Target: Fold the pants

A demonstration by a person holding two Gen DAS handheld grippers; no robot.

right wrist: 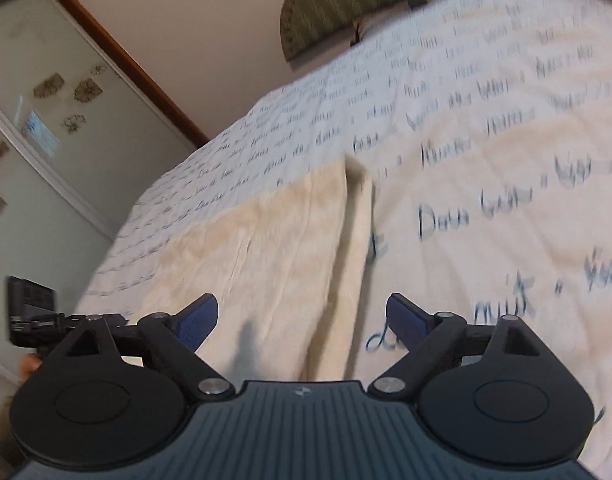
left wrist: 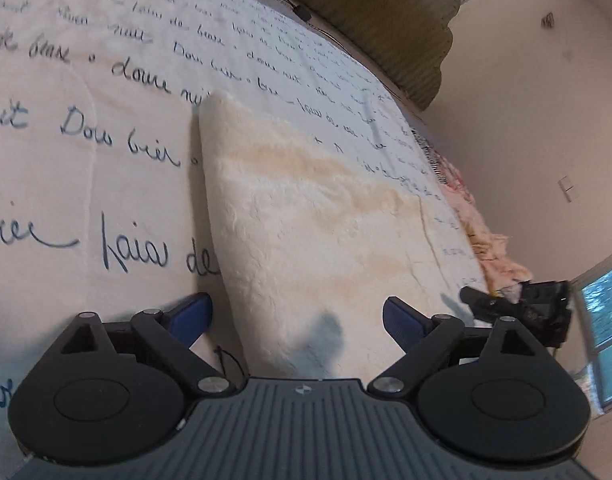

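Pants (left wrist: pixel 318 216): we are seeing them lying folded on the bedspread (left wrist: pixel 105 140).
Left gripper (left wrist: pixel 297 320): jaws gaping wide, gripping nothing.
Right gripper (right wrist: pixel 301 320): the same.

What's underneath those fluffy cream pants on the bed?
The cream pants lie folded on a white bedspread printed with dark handwritten script. The words run up to the pants' edge; whatever is printed directly beneath is covered. What lies between the folded layers is also hidden.
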